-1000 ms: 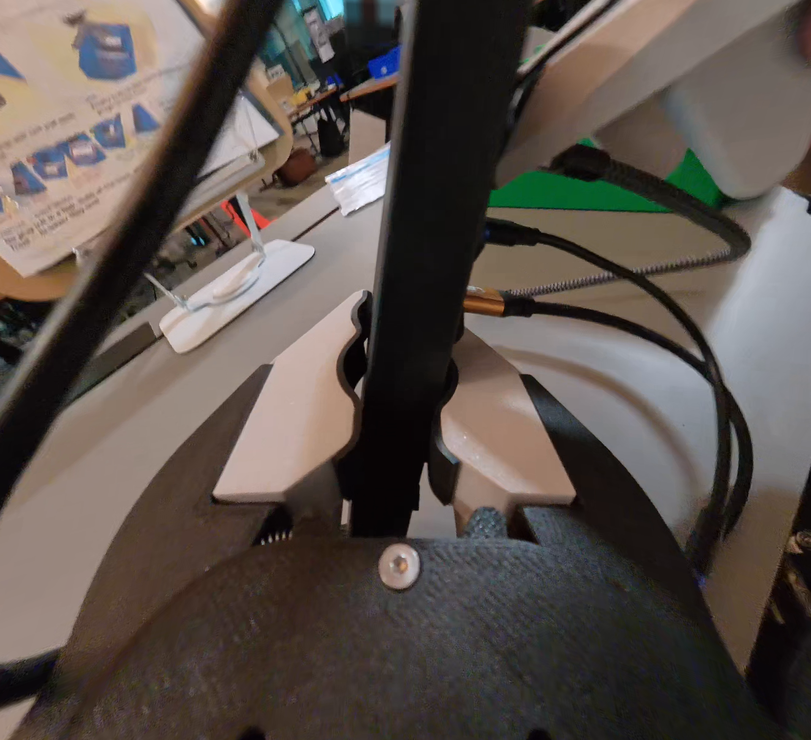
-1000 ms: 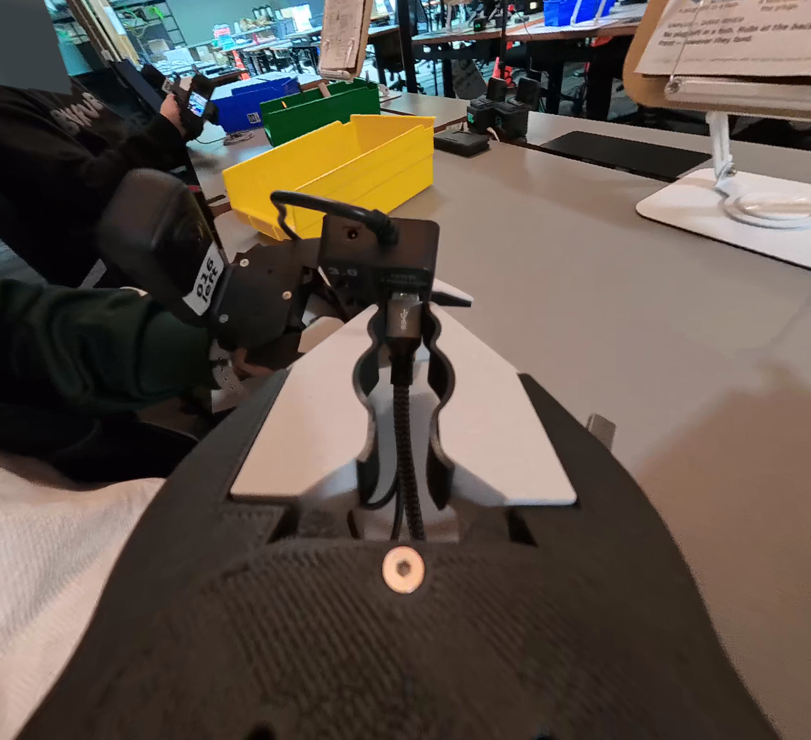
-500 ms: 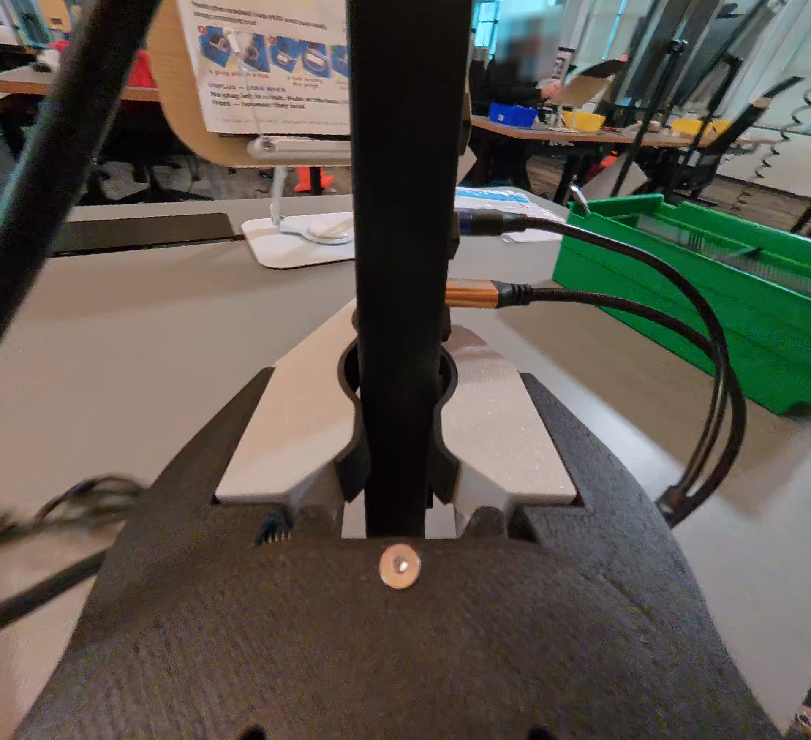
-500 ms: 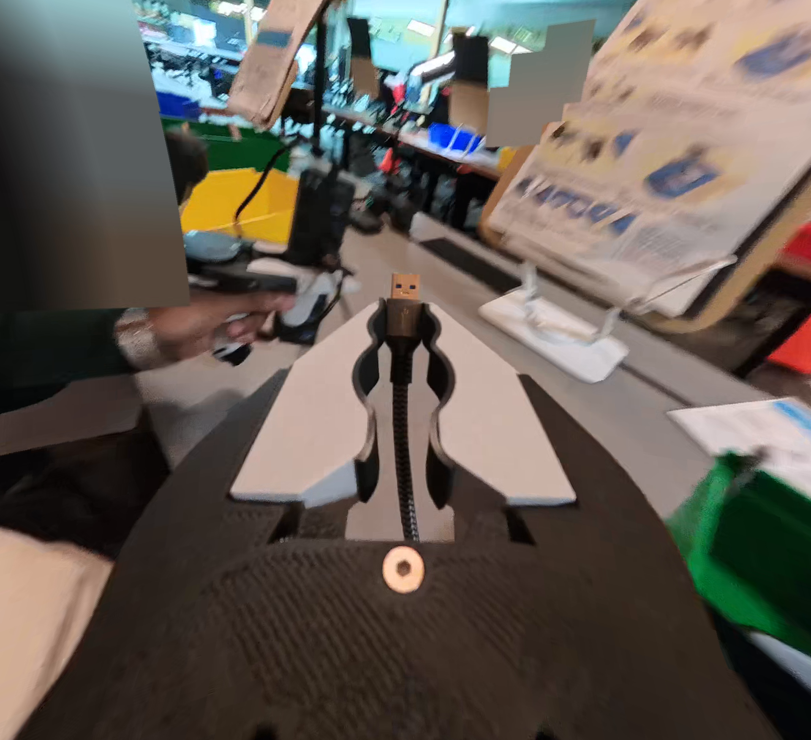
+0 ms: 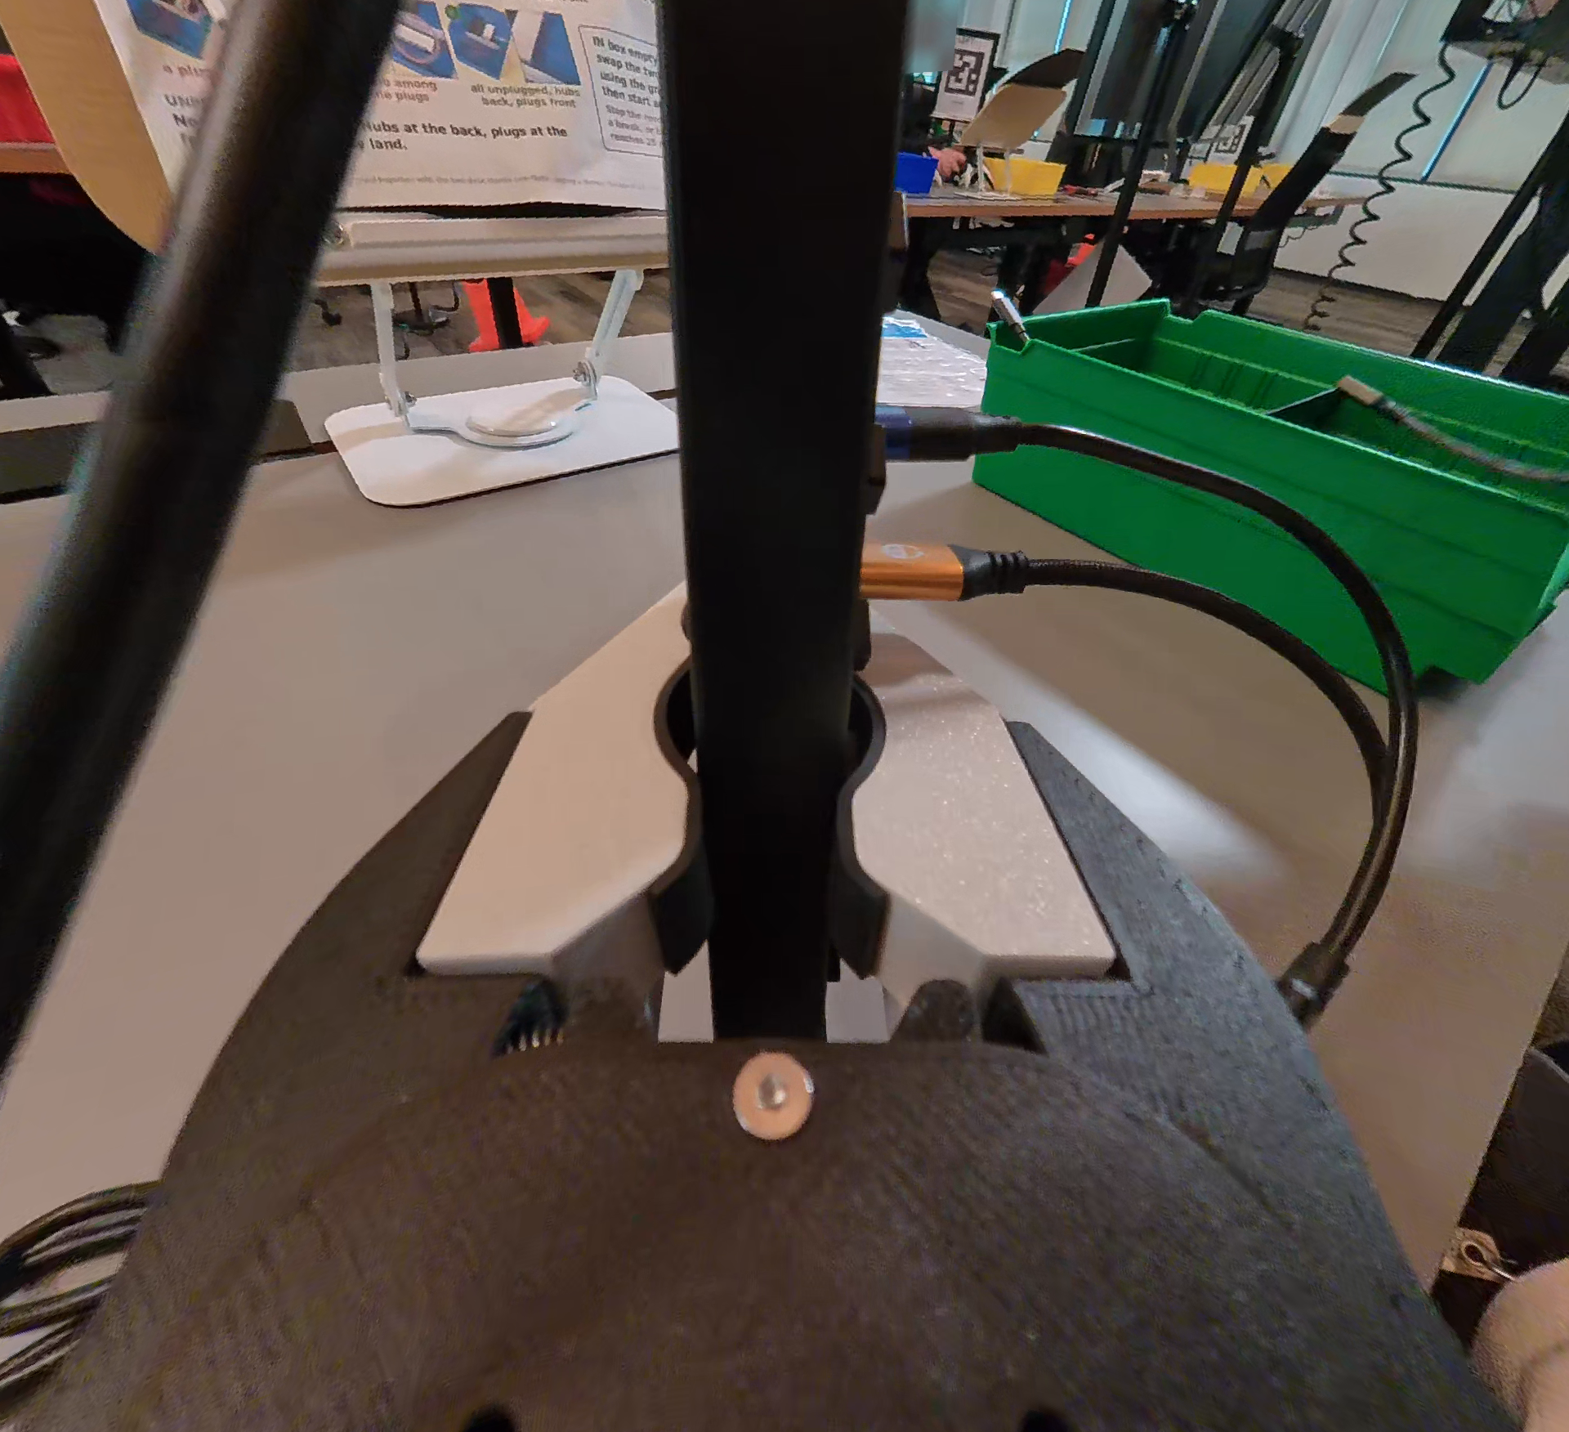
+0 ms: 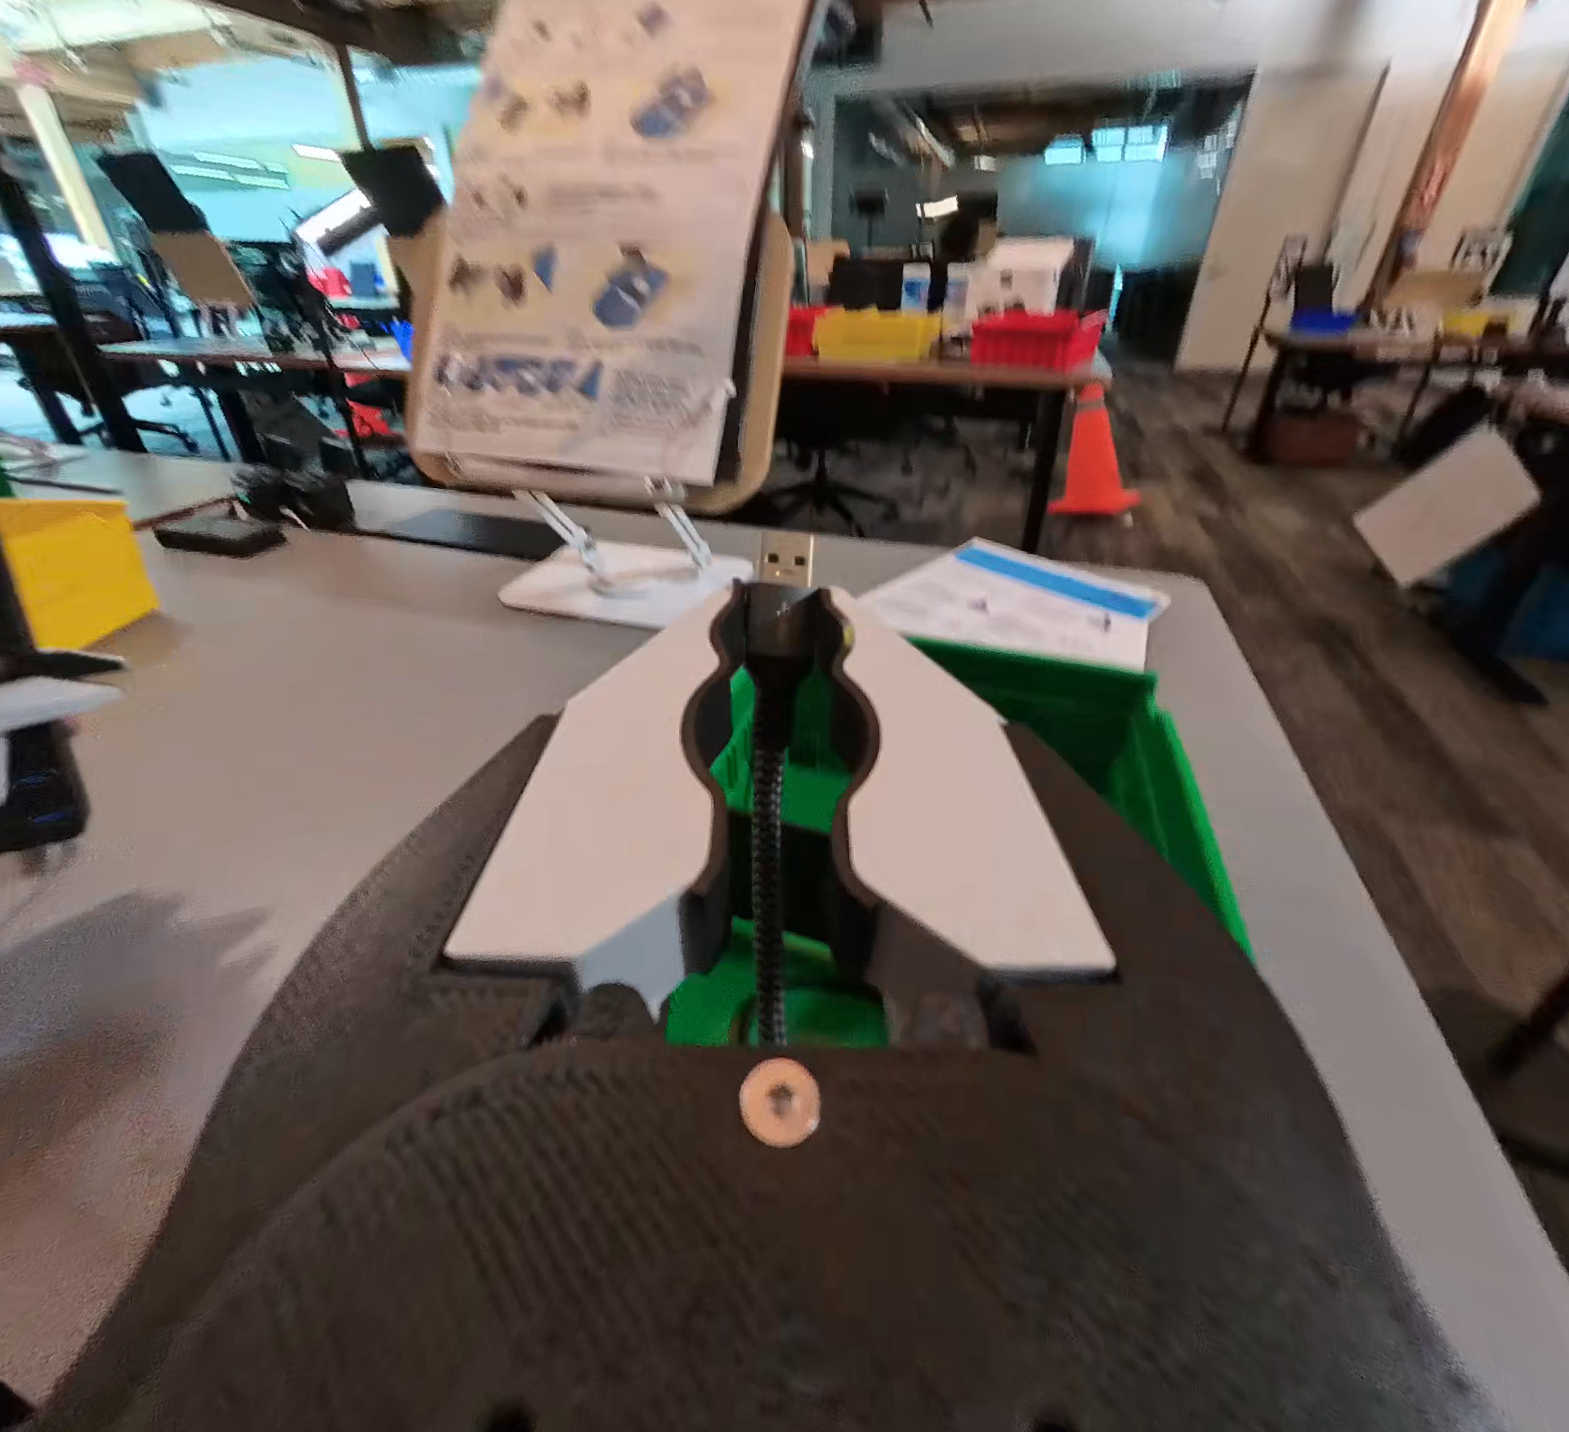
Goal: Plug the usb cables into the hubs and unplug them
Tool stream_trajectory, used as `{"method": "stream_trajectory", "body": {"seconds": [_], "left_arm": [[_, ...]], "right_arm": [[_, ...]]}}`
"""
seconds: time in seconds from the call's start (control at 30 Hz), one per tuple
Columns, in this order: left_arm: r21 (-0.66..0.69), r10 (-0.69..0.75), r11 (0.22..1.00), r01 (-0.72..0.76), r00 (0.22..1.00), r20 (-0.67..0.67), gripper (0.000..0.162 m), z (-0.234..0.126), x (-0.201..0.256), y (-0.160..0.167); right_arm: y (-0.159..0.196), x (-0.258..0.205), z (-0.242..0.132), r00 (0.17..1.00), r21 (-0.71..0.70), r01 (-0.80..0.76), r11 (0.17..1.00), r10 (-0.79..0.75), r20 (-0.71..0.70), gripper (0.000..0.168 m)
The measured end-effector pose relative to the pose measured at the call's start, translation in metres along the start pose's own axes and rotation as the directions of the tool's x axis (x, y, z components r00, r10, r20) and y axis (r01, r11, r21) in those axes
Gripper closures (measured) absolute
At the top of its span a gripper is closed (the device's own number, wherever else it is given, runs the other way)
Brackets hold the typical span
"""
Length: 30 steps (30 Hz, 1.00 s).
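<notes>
My left tool point(image 5: 777, 712) grips the black hub point(image 5: 781, 372) upright — two cables point(image 5: 1189, 593) plugged in; my right tool point(image 6: 783, 610) clamps a loose cable plug point(image 6: 783, 584) over the green bin point(image 6: 1070, 712).

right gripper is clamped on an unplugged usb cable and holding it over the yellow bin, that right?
Not quite. The right gripper is shut on the usb cable, whose metal plug is bare and unplugged, but the bin under it is the green bin, not the yellow one. The right wrist view shows green between and under the fingers; the yellow bin sits far off at the left edge.
</notes>
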<state>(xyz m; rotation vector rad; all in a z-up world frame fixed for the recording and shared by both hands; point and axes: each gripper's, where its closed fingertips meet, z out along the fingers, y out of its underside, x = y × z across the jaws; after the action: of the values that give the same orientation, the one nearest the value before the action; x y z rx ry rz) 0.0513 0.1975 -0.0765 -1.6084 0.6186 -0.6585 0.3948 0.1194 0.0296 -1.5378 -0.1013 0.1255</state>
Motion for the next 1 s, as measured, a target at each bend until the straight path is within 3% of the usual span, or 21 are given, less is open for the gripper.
{"method": "stream_trajectory", "body": {"seconds": [0.2, 0.37, 0.43, 0.6, 0.77, 0.9, 1.0], "left_arm": [[-0.013, -0.035, 0.999, 0.035, 0.999, -0.003, 0.141, 0.001, -0.004, 0.004], [-0.030, -0.084, 0.996, 0.083, 0.996, -0.022, 0.141, 0.002, -0.006, 0.010], [-0.034, -0.086, 0.996, 0.085, 0.996, -0.023, 0.141, 0.002, -0.006, 0.012], [-0.049, -0.031, 0.998, 0.029, 0.999, -0.040, 0.140, 0.005, 0.005, 0.014], [-0.050, 0.142, 0.988, -0.147, 0.986, -0.089, 0.140, 0.004, 0.035, 0.016], [-0.032, 0.300, 0.951, -0.306, 0.945, -0.130, 0.140, 0.002, 0.065, 0.018], [-0.021, 0.377, 0.924, -0.383, 0.916, -0.138, 0.140, 0.001, 0.079, 0.020]], "right_arm": [[0.047, 0.017, 0.014, 0.996, -0.112, -0.088, 0.990, 0.087, -0.015, 0.151], [0.064, 0.001, 0.026, 0.994, -0.195, -0.102, 0.976, 0.108, 0.024, 0.103], [0.050, -0.016, 0.028, 0.996, -0.145, -0.055, 0.988, 0.064, 0.056, 0.099], [0.029, -0.142, 0.031, 0.933, -0.073, 0.091, 0.993, -0.059, 0.354, 0.109], [0.064, -0.268, 0.022, 0.797, -0.117, 0.238, 0.964, -0.125, 0.591, 0.115], [0.089, -0.293, 0.024, 0.785, -0.164, 0.262, 0.951, -0.112, 0.609, 0.114], [0.092, -0.292, 0.024, 0.795, -0.179, 0.248, 0.952, -0.095, 0.599, 0.129]]}}
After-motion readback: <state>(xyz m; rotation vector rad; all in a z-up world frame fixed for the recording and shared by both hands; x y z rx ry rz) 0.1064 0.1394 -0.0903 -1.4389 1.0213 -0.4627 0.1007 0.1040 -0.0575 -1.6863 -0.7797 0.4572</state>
